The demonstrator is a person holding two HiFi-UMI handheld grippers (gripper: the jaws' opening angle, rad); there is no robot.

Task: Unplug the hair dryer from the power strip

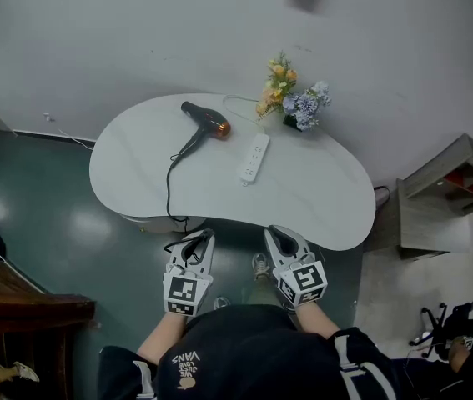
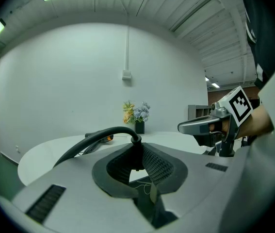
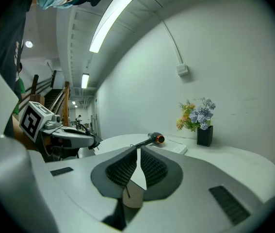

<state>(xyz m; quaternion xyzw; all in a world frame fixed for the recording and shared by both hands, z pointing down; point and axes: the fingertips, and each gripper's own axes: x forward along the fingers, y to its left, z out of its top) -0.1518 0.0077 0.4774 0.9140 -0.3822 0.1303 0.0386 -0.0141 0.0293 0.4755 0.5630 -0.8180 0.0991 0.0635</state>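
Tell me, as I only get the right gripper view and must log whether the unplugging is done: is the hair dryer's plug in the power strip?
Observer: No. The left gripper view shows the left gripper shut on the black plug, out in front of the table.
Operator: Where does its cord run?
Observer: From above, the cord leaves the hair dryer, drops over the table's near edge and comes up to that gripper.
Operator: And the strip itself?
Observer: The power strip lies mid-table beside the dryer; no black cord leads into it.
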